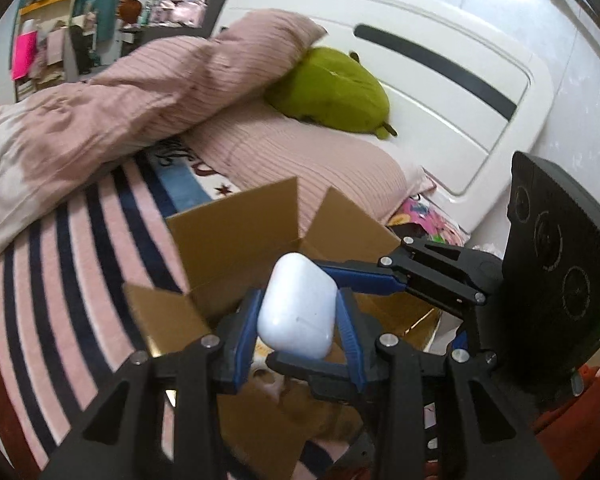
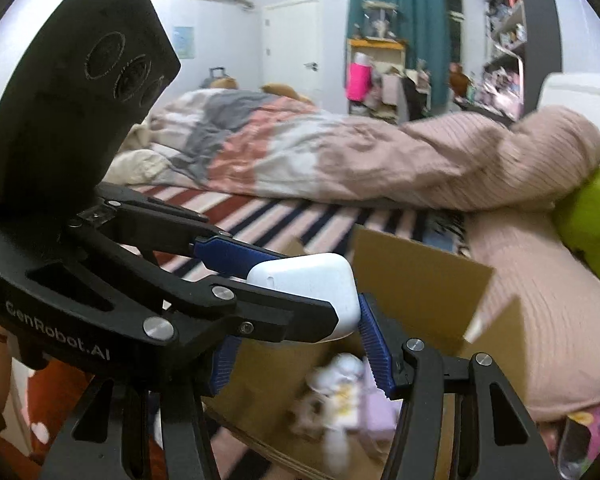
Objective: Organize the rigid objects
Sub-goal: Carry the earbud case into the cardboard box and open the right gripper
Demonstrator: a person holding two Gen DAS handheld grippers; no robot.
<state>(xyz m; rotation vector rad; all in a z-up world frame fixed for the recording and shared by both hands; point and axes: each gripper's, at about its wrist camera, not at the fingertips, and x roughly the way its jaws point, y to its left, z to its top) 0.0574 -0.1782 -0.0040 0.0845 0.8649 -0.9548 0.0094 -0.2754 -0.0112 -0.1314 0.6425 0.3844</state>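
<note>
Earbud case: white, smooth, rounded — we hold it in the air above the open cardboard box, which sits on the striped bedspread.
Left gripper: clamped on the case, one blue pad on each flat side; the case stands tilted between them.
Right gripper: in its own view its jaws stand apart, the right blue pad beside the lower corner of the case; we cannot tell whether either pad actually presses on it, since the left gripper's arm covers the near side.
Box contents: small pale items lie on the box floor, blurred — we cannot name them.
Step in hand, as we judge it: carry the case over the box opening and set it inside.
How to do it well: keep one firm hold — the left one — and let the right gripper stand off, so that two tools do not twist a slippery shell between them.
Approach: come in between the raised flaps, not across their edges.
Release: lower close to the box floor before opening; pick a bare patch beside the pale items.
Risk: a glossy case may slide out if the pads loosen early.
Surroundings: pink pillow and green plush lie beyond the box, well apart.
</note>
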